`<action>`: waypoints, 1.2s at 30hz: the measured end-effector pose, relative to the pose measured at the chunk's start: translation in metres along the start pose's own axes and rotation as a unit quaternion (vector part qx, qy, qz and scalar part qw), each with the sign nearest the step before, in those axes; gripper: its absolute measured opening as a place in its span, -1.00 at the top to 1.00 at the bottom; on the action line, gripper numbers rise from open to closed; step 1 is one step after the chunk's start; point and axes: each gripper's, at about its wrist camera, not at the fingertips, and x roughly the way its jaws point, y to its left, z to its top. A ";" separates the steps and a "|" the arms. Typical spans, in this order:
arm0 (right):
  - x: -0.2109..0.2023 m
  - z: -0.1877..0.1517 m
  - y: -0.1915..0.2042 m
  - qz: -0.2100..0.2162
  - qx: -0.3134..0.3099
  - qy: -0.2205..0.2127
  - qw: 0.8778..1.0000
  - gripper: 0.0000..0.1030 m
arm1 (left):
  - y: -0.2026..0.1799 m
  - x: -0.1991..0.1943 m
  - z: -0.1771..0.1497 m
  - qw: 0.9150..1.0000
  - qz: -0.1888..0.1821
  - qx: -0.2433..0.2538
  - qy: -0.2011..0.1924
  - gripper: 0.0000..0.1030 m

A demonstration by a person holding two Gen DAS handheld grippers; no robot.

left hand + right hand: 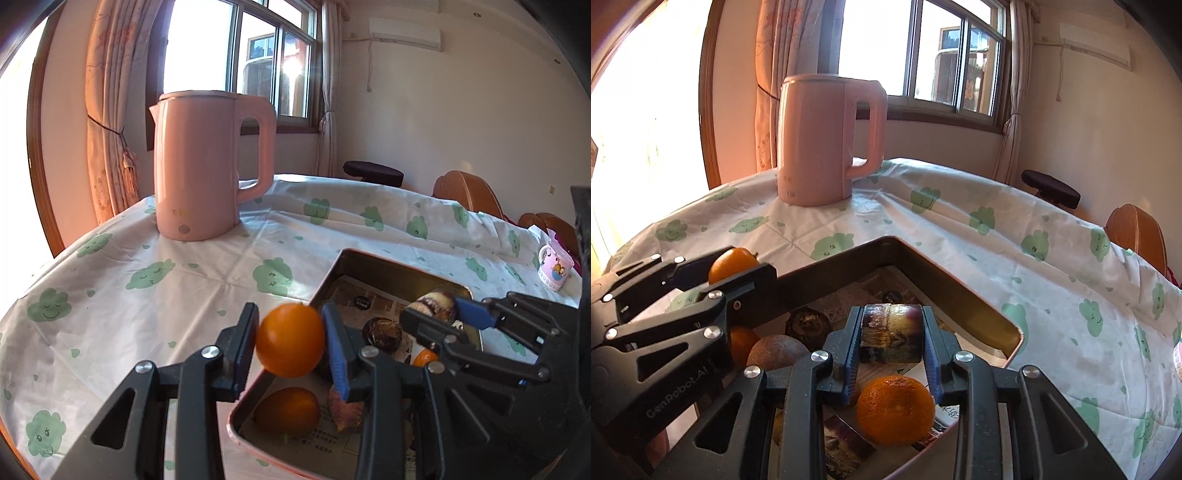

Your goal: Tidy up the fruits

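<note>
My left gripper (290,332) is shut on a smooth orange (290,339), held in the air over the left rim of the metal tray (328,275). My right gripper (892,325) is shut on a short purple-brown cane piece (890,332) above the tray's (945,284) paper-lined inside. Each view shows the other gripper: the right one (436,308) with its cane piece (437,301), the left one (746,264) with its orange (733,264). In the tray lie another orange (895,410), a dark round fruit (809,325), a brown round fruit (777,350) and more cane pieces.
A tall pink kettle (207,166) stands at the far left of the round table, which has a white cloth with green cloud prints (155,277). A pink mug (556,271) sits near the right edge. Brown chairs (469,192) stand behind the table.
</note>
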 end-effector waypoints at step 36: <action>-0.045 -0.028 -0.040 -0.086 0.064 -0.060 0.992 -0.19 | -0.001 -0.026 -0.003 0.997 0.018 0.007 -0.068 -0.72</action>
